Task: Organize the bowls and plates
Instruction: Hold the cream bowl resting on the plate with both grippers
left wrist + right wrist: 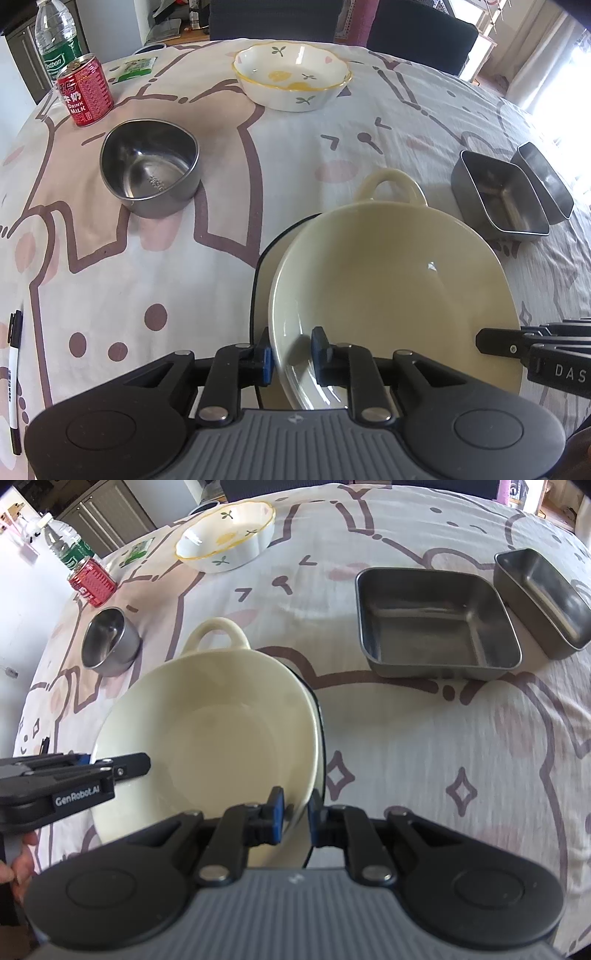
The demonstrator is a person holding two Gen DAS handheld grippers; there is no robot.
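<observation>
Both grippers, perhaps clamped, on cream bowl [391, 280]

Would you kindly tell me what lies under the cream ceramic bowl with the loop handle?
A dark-rimmed dish shows beneath the cream ceramic bowl; only its edge shows, the rest is covered.

Your right gripper [295, 814] clamped the near rim of the cream bowl [207, 731] at lower centre. Your left gripper [110, 771] reached in from the left edge. Two steel trays [436, 620] sat upper right.
</observation>
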